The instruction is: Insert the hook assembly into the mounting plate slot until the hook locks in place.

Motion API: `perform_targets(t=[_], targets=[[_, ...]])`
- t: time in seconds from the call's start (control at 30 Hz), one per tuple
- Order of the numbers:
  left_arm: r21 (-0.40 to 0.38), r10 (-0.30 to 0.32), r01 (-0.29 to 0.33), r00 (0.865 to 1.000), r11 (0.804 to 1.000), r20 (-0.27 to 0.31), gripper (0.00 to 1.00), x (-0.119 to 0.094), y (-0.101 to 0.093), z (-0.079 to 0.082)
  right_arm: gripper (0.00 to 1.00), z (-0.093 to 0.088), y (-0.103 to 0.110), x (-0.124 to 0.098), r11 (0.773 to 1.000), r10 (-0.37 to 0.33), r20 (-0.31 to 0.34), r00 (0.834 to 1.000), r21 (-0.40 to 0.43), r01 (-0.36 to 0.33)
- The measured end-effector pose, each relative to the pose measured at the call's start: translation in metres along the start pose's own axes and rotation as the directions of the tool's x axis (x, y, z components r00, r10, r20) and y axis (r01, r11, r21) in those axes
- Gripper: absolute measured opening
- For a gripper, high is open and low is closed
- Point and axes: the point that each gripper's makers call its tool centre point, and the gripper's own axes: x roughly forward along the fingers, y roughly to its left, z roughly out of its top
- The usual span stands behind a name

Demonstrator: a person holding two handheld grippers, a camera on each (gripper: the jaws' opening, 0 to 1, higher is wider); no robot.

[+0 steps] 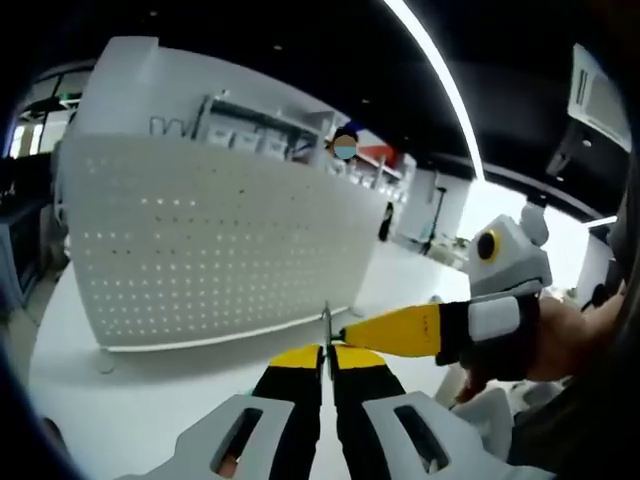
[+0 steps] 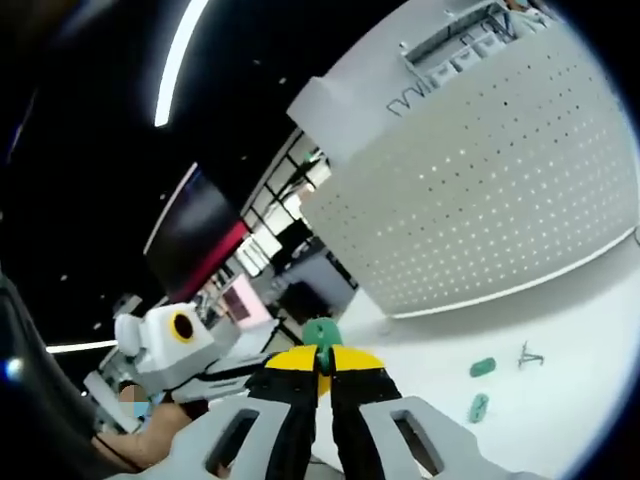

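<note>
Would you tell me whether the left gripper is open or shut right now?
Shut: the left gripper has its jaws together, pinching a thin metal hook above the white table.

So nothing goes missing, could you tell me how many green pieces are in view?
3 green pieces: one gripped by the right tool; a second and third lying close together on the white table. Others may be hidden.

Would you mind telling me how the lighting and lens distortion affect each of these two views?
Left gripper view: the fisheye bows the pegboard outward; a ceiling light strip and the bright far window area blow out to white. Right gripper view: the pegboard curves the same way, a light strip glares against the dark ceiling, and the white table looks evenly lit with only faint shadows.
</note>
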Motion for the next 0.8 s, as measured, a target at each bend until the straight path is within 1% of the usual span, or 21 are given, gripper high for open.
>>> perform_targets(t=[0.1,0.17,0.23,0.33,0.43,0.57,0.63,0.67,0.73,0.8], targets=[[0.014,-0.001,0.001,1.0,1.0,-0.002,0.03,-0.001,0.0,-0.001,0.01,-0.001,0.001,0.0,1.0,0.005,-0.01,1.0,0.003,-0.005],[0.016,-0.008,0.008,1.0,1.0,0.004,0.03,-0.001,0.0,-0.001,0.0,-0.002,0.002,0.0,1.0,0.005,-0.011,1.0,-0.02,-0.006],[0.014,-0.019,0.019,1.0,1.0,-0.007,0.04,0.0,0.0,-0.004,0.0,-0.003,0.001,0.0,0.999,-0.001,-0.021,1.0,-0.037,0.0],[0.014,-0.031,0.031,0.999,0.999,-0.01,0.04,0.0,0.0,-0.003,0.0,-0.003,0.001,0.0,0.998,-0.002,-0.019,1.0,-0.058,0.001],[0.027,-0.034,0.034,0.999,0.999,-0.009,0.05,-0.001,-0.001,-0.004,0.0,-0.003,0.003,0.001,0.992,-0.006,-0.028,1.0,-0.124,0.003],[0.029,-0.041,0.041,0.999,0.999,-0.016,0.06,-0.001,0.0,-0.008,0.0,-0.006,0.004,0.001,0.983,-0.011,-0.044,0.999,-0.184,0.003],[0.018,-0.059,0.06,0.998,0.998,-0.031,0.1,-0.001,-0.002,-0.011,0.0,-0.006,0.005,0.001,0.98,-0.009,-0.041,0.999,-0.199,0.001],[0.02,-0.055,0.056,0.998,0.998,-0.039,0.13,-0.001,-0.002,-0.014,0.0,-0.006,0.005,0.001,0.978,-0.011,-0.043,0.999,-0.208,0.001],[0.036,-0.037,0.039,0.998,0.999,-0.048,0.22,-0.001,0.001,-0.017,0.0,-0.005,0.004,0.002,0.972,-0.016,-0.044,0.999,-0.235,0.006],[0.044,-0.033,0.036,0.998,0.998,-0.054,0.31,-0.001,0.001,-0.019,0.0,-0.005,0.003,0.002,0.969,-0.018,-0.047,0.999,-0.249,0.006]])
